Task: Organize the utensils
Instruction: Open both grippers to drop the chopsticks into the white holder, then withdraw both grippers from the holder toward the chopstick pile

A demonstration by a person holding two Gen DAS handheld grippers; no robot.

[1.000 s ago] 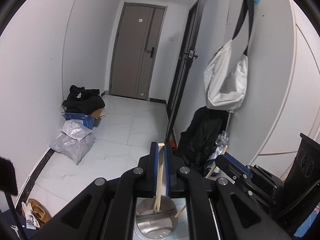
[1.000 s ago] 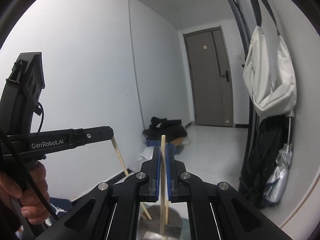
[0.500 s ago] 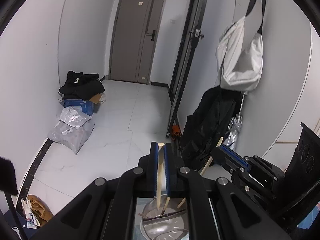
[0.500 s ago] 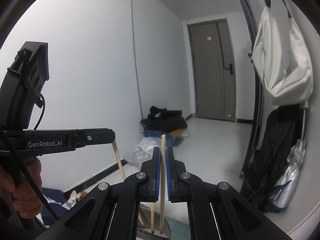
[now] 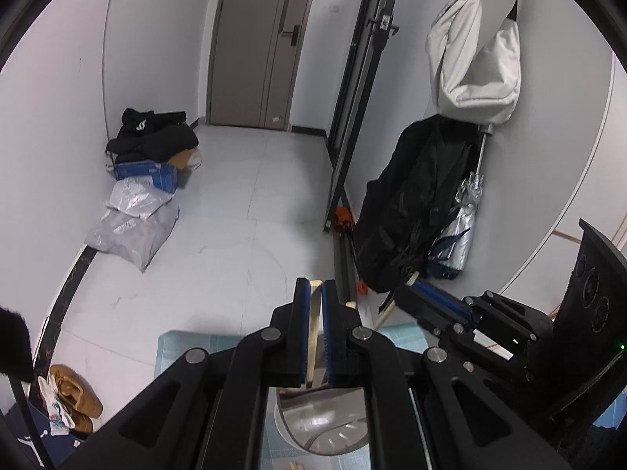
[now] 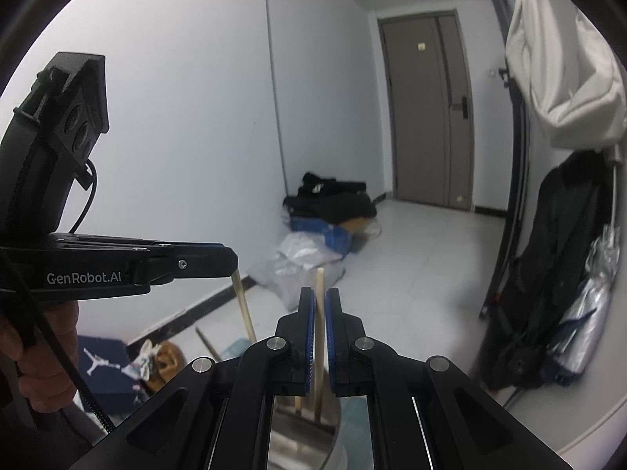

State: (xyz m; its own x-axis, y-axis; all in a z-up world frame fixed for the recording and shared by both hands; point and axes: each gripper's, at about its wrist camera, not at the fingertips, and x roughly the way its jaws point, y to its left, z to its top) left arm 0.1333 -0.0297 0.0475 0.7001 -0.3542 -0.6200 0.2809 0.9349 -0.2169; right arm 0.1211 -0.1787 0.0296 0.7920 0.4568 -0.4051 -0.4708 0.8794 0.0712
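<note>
A: Left to right, quick. What's in your left gripper (image 5: 312, 305)?

B: My left jaws are pinching one pale wooden chopstick (image 5: 313, 333) near its top end. It hangs almost upright, lower end down in the steel utensil holder (image 5: 325, 427) on the teal-checked counter (image 5: 176, 346).

A: And the right?

B: My right gripper (image 6: 320, 313) has a second chopstick (image 6: 320, 337) between the jaws, also upright, also reaching down into the same holder (image 6: 301, 442). Those jaws are just starting to open, but the stick sits tight between the blue pads (image 6: 308, 327) and I see no gap yet.

A: Anything already in the cup?

B: At least one more stick (image 6: 207, 342) leans out to the left of it in the right wrist view. Can't count the rest, my own jaws block it.

A: How will these handle?

B: My guess: very light, stiff, thin, smooth wood. Easy to twist or slide in the pads if held off-centre. Not fragile, though a sideways lever against the rim could snap one.

A: Where to take hold?

B: Upper part, pads flat across the shaft, which is where both are held. That leaves the long lower length free to go into the cup.

A: Risk?

B: The metal rim. A tip catching on it would tilt the stick in the jaws, or nudge the holder.
</note>
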